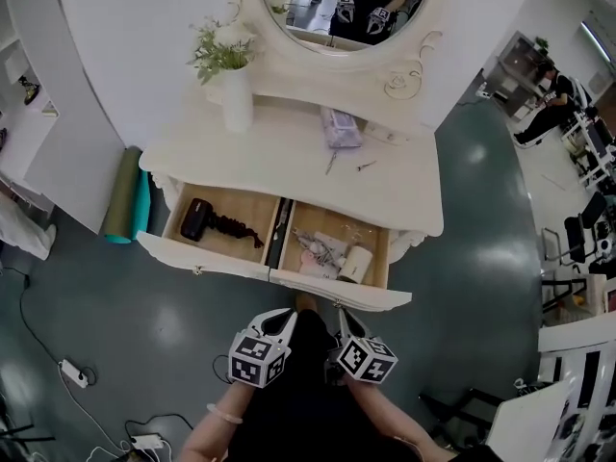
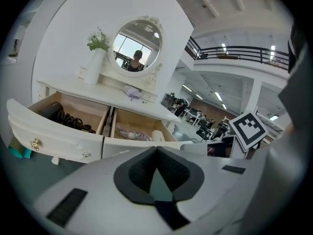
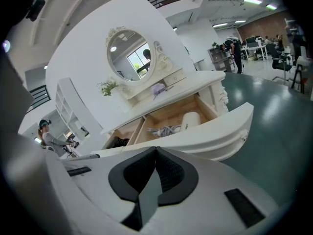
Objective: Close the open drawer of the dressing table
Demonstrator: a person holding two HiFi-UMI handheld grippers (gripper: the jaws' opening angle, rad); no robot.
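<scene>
The white dressing table (image 1: 289,162) stands under an oval mirror (image 1: 342,8) with both drawers pulled out. The left drawer (image 1: 197,256) holds a black hair tool (image 1: 197,219). The right drawer (image 1: 337,290) holds a white cylinder (image 1: 356,263) and small clutter. My left gripper (image 1: 286,314) and right gripper (image 1: 344,316) hover side by side just in front of the right drawer's front panel, not touching it. Each is shut on nothing. In the left gripper view the left gripper (image 2: 156,149) points at the drawer fronts (image 2: 63,141). In the right gripper view the right gripper (image 3: 156,148) points at the right drawer front (image 3: 215,131).
A vase of flowers (image 1: 236,94), a pale pouch (image 1: 342,128) and small tools lie on the tabletop. A rolled teal mat (image 1: 125,195) leans at the table's left. A power strip and cables (image 1: 72,373) lie on the floor at lower left. White furniture (image 1: 568,393) stands at lower right.
</scene>
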